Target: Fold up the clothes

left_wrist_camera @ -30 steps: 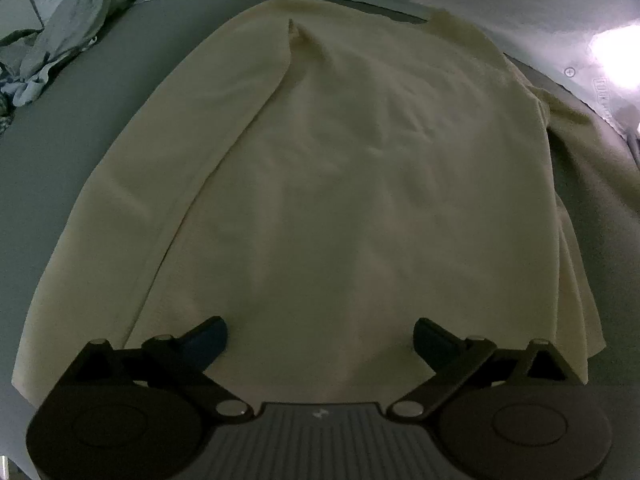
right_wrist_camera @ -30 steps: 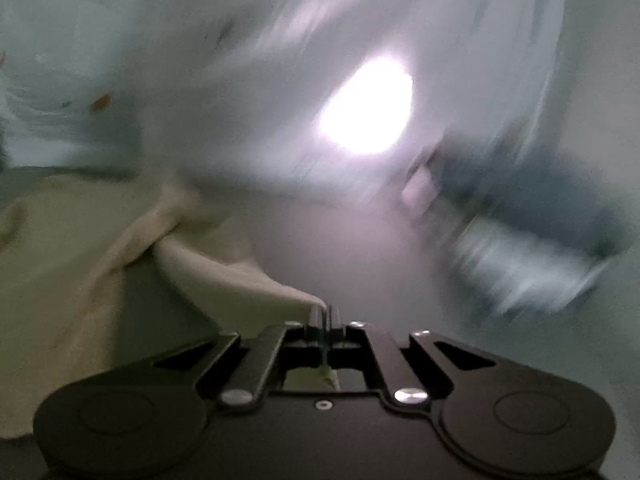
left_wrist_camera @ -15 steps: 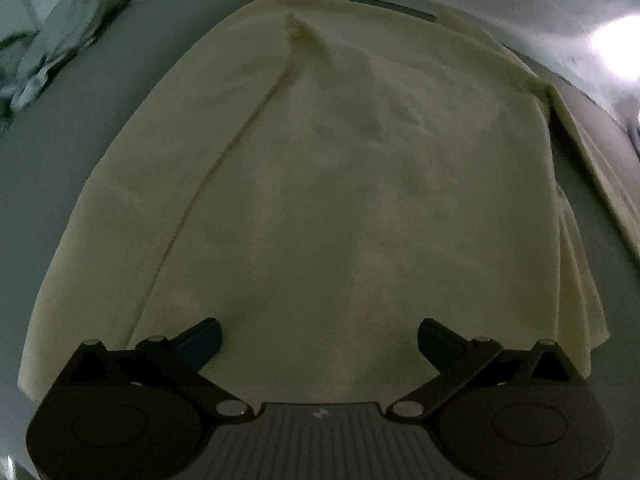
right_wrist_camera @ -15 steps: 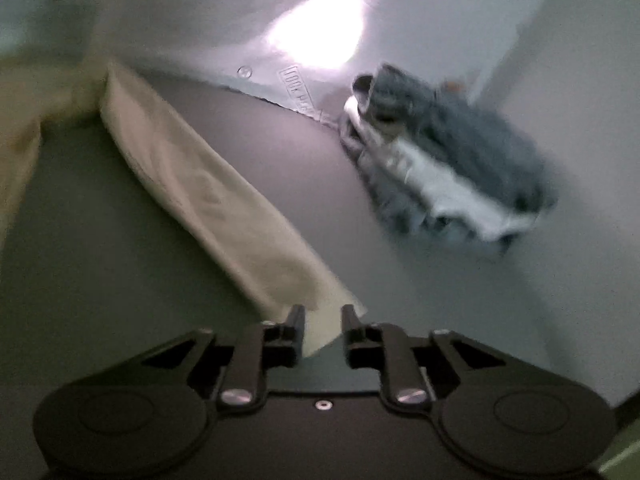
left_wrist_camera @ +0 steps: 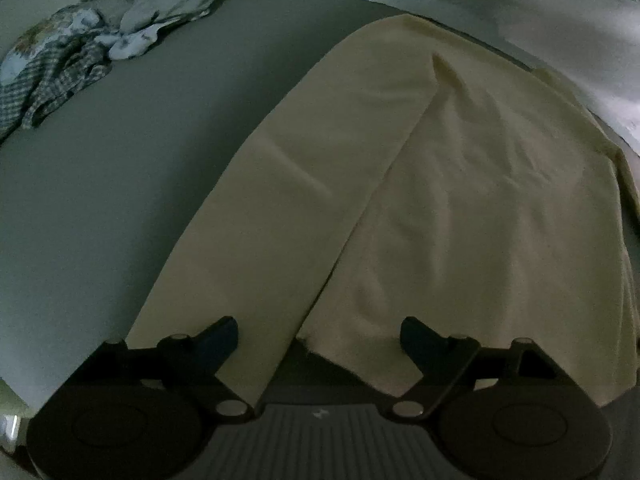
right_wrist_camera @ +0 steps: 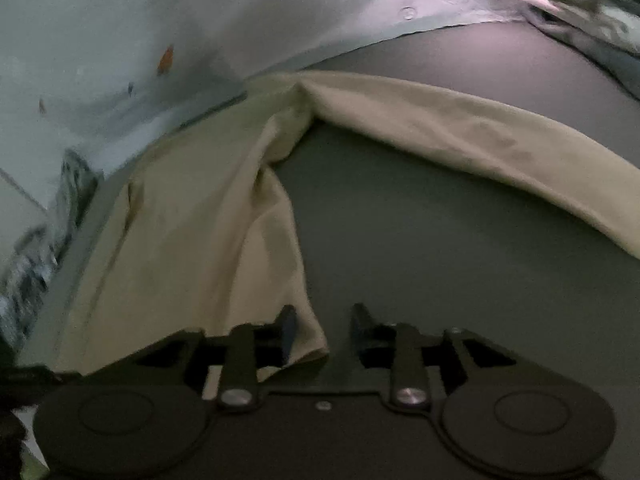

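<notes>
Shirt: cream shirt (left_wrist_camera: pixel 460 200) lies spread flat on the grey table (left_wrist_camera: pixel 120 180), one sleeve (left_wrist_camera: pixel 280 208) folded along its body, the other sleeve (right_wrist_camera: pixel 460 136) stretched out sideways.
Left gripper (left_wrist_camera: pixel 320 334): jaws wide but closing, above the shirt's near hem, pinching nothing.
Right gripper (right_wrist_camera: pixel 323 330): jaws opening, the shirt's corner between them, unpressed.
Surroundings: heap of other clothes (left_wrist_camera: pixel 80 44) at the table's far corner.
</notes>
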The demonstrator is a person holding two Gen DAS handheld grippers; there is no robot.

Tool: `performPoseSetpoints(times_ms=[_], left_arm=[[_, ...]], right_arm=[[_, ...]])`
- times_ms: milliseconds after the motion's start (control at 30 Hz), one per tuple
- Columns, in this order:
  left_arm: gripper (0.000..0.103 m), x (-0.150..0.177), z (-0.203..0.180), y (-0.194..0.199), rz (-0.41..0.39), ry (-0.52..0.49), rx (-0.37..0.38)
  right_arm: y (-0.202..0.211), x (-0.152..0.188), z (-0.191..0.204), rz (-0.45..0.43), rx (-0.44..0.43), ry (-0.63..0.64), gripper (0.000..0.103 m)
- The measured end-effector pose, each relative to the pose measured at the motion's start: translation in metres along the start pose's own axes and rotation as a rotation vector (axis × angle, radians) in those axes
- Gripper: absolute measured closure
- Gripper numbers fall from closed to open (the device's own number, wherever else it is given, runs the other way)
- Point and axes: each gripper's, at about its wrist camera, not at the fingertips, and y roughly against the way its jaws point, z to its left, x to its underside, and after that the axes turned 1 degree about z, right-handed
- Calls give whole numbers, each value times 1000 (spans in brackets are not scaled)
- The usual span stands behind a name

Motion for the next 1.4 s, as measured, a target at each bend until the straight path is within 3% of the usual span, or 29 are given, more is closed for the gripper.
performPoseSetpoints(times_ms=[67, 100, 133, 200, 300, 500, 600, 700, 767, 800, 900, 1067, 1133, 1200, 1333, 1400], left_arm=[[21, 2, -5, -3, -9, -30, -10], [21, 3, -6, -3, -15, -44, -14], [22, 4, -7, -3, -19, -52, -15], [23, 3, -7, -3, -20, -56, -15], [23, 2, -4, -5, -16, -52, -11], [23, 1, 1, -7, -16, -67, -7], [22, 0, 2, -8, -15, -68, -10], [22, 0, 5, -9, -20, -66, -7], [22, 2, 8, -7, -27, -73, 2], [22, 3, 9, -6, -30, -76, 5], [22, 7, 18, 1, -43, -73, 8], [22, 15, 53, 22, -108, -4, -18], [22, 13, 71, 24, -111, 30, -30], [22, 10, 84, 20, -82, 47, -52], [24, 4, 97, 4, -44, 28, -21], [31, 2, 96, -1, -42, 9, -18]], right_arm=[[-5, -1, 11, -1, 28, 65, 61], [-6, -1, 16, 2, 48, 105, 66], [-8, -2, 20, 8, 63, 146, 82], [-11, -5, 23, 21, 70, 205, 101], [-1, -6, 15, 12, 54, 146, 101], [61, 7, -11, 8, 137, 1, 102], [59, 23, -25, 46, 118, -116, 101], [53, 26, -20, 57, 136, -115, 101], [51, 25, -13, 67, 175, -83, 96], [50, 25, -11, 76, 193, -71, 88], [54, 29, -13, 68, 203, -89, 77], [53, 40, -4, 47, 187, -123, 40], [47, 42, 7, 41, 180, -91, 14], [37, 43, 21, 45, 224, -46, 4], [22, 53, 50, 36, 359, 31, 0], [21, 59, 56, 1, 394, 35, 0]])
